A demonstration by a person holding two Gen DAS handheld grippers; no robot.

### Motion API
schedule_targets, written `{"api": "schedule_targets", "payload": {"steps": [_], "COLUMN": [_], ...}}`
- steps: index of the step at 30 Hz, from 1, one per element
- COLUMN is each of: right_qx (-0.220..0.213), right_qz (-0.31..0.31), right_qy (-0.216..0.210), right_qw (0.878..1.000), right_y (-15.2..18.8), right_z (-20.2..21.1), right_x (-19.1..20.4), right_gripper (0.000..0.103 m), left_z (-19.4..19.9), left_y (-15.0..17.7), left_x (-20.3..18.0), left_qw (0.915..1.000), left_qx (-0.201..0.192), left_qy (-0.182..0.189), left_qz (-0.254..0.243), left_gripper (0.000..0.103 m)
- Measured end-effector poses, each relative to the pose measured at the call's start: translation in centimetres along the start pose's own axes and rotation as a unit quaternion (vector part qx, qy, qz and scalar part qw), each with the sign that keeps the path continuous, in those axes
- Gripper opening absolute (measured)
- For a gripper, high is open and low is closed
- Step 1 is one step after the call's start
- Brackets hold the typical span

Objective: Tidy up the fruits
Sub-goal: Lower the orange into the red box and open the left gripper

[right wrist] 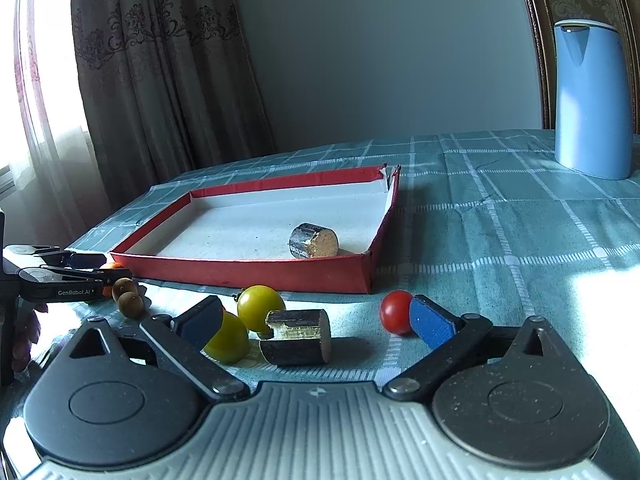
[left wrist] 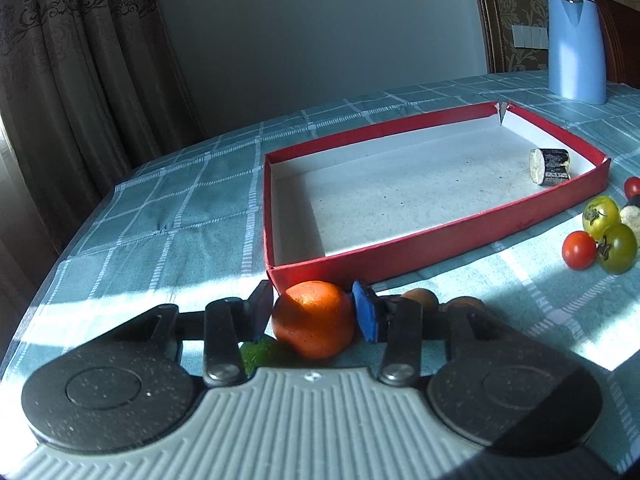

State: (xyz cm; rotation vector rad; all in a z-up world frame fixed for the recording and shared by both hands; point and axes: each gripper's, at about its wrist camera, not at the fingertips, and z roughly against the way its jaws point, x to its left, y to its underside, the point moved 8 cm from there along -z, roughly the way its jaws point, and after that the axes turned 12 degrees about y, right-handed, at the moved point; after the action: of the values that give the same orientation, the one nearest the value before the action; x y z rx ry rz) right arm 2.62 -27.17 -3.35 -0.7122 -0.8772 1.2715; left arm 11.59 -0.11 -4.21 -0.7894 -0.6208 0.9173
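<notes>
An orange (left wrist: pixel 313 319) sits on the tablecloth just in front of the red tray (left wrist: pixel 440 232). My left gripper (left wrist: pixel 314 314) has its pads against both sides of the orange. One cut dark cylinder piece (left wrist: pixel 550 166) lies in the tray's right part. My right gripper (right wrist: pixel 320 322) is open around a second dark cylinder piece (right wrist: pixel 298 336) and two yellow-green tomatoes (right wrist: pixel 260 307). A red cherry tomato (right wrist: pixel 395 312) touches its right pad. The left gripper (right wrist: pixel 72 276) also shows in the right wrist view.
Two brown round fruits (right wrist: pixel 128 298) lie by the left gripper. A green leaf (left wrist: pixel 260 354) lies under it. More tomatoes (left wrist: pixel 579 250) lie right of the tray. A blue jug (right wrist: pixel 592 100) stands at the back right. Curtains hang beyond the table's left edge.
</notes>
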Motion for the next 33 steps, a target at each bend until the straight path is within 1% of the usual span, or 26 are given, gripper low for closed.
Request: {"api": "schedule_targets", "payload": {"steps": [3,8,11,14,17,19,22,27,30,31,33], "right_qx": [-0.001,0.002,0.002,0.003,0.006,0.007,0.008,0.007,0.008,0.009,0.011], "right_qz": [-0.003,-0.007,-0.01,-0.012,-0.011,-0.013,-0.018,-0.02,-0.022,-0.023,-0.023], "right_qy": [0.0,0.001,0.0,0.0,0.0,-0.001,-0.003,-0.006,-0.009,-0.01,-0.011], "right_qw": [1.0,1.0,1.0,1.0,1.0,1.0,1.0,1.0,1.0,1.0,1.0], "right_y": [0.0,0.0,0.0,0.0,0.0,0.1,0.1,0.1,0.1,0.1,0.2], "right_z": [0.0,0.0,-0.1,0.0,-0.1,-0.1,-0.1,-0.1,0.0,0.0,0.0], "right_x": [-0.1,-0.2,-0.3,-0.3,-0.3,-0.3,-0.4,-0.4,-0.4,-0.4,-0.3], "right_gripper": [0.101,0.101,0.101,0.101,0.101,0.101,0.101,0.101,0.101,0.101,0.101], "left_z": [0.0,0.5,1.6,3.5,4.0,3.4,1.4,-1.7,-2.5,-2.5,-2.5], "left_y": [0.0,-0.1,-0.7,-2.5,-4.6,-5.5,-6.1,-5.2,-4.5,-4.4,-4.3], "left_x": [-0.4,0.0,0.3,0.3,0.2,-0.1,-0.3,0.2,0.6,0.7,0.9], "left_qw": [0.9999,0.9998,0.9991,0.9973,0.9957,0.9957,0.9961,0.9961,0.9957,0.9955,0.9952], "left_qx": [0.001,-0.009,-0.029,-0.063,-0.083,-0.083,-0.071,-0.041,-0.035,-0.034,-0.038], "left_qy": [-0.01,-0.01,-0.01,-0.003,-0.007,-0.009,-0.013,-0.025,-0.033,-0.038,-0.035], "left_qz": [-0.01,0.012,0.028,0.037,0.041,0.041,0.051,0.074,0.079,0.08,0.084], "left_gripper": [0.04,0.039,0.039,0.039,0.039,0.039,0.039,0.04,0.042,0.044,0.054]}}
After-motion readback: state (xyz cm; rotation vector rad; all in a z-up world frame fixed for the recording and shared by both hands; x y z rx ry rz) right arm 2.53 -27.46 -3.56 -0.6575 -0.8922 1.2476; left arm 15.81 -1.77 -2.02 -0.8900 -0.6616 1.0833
